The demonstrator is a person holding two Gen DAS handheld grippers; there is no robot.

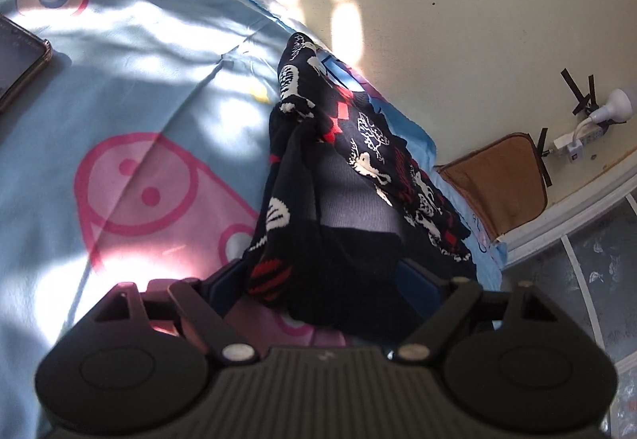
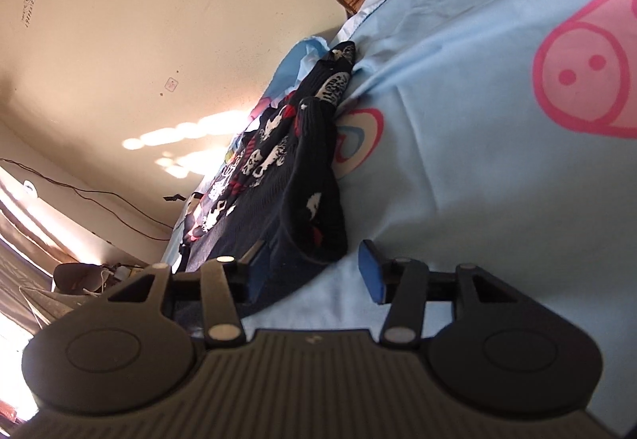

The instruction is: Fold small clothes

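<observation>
A small black garment (image 1: 338, 176) with white and red prints lies crumpled along the far edge of a light blue blanket (image 1: 131, 53) with pink cartoon shapes. My left gripper (image 1: 322, 279) is open, its jaws set wide on either side of the garment's near end, which bunches between them. In the right wrist view the same garment (image 2: 294, 168) runs away from the camera. My right gripper (image 2: 314, 272) is open around the garment's near folded end; the blue right pad (image 2: 370, 272) stands clear of the cloth, the left pad is partly hidden by it.
A phone (image 1: 20, 61) lies on the blanket at the left. A brown cushion (image 1: 497, 180) leans against the cream wall (image 1: 477, 21) beyond the blanket's edge. A white plug and power strip (image 1: 577, 136) hang on the wall. The tiled floor (image 1: 597, 272) lies at the right.
</observation>
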